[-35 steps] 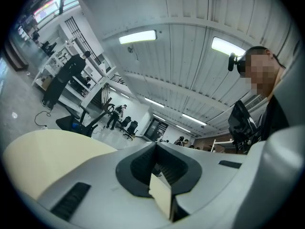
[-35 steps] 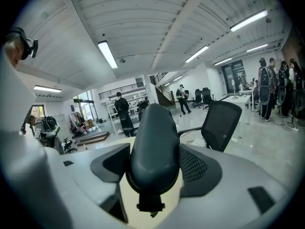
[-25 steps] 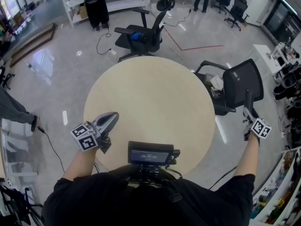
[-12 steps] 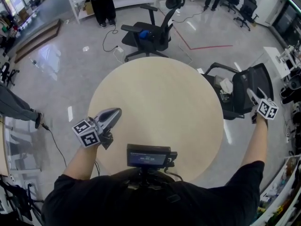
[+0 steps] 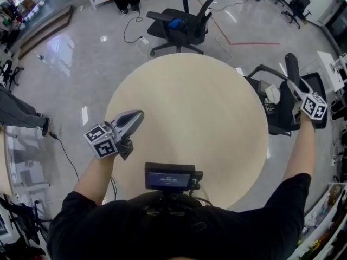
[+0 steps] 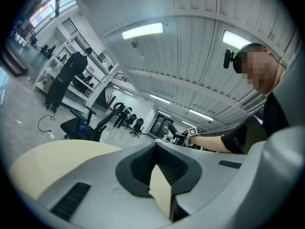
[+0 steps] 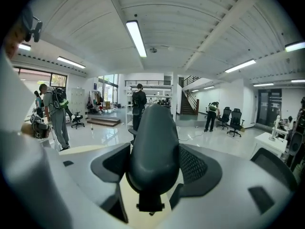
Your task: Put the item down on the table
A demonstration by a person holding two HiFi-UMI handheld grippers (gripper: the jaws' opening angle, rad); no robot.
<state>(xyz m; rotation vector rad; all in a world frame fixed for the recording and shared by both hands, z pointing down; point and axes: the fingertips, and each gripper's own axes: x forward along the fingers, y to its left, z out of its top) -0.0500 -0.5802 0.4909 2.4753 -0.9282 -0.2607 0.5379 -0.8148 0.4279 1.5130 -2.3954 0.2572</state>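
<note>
Round counter (image 5: 190, 118) was bare, nothing set on it yet. Black office chair (image 5: 274, 115) stood just off the counter's right edge.

Left gripper (image 5: 135, 118) had stayed over the counter's left edge. Its jaws were almost together, only a thin slit showing counter through it, and held nothing.

Right gripper (image 5: 297, 90) was what changed. Over the last second it had slid farther along the counter's right side, from by the counter's near-right edge to about level with its middle. It was still off the counter, above the chair. It was clamped wide on a dark oblong item (image 7: 153, 147), rounded, with a small stem at the bottom, sticking out past the jaw tips.

Judged from that: the item was carried but not brought over the counter. Put-down not begun; it likely needs a swing inward over the counter first.
</note>
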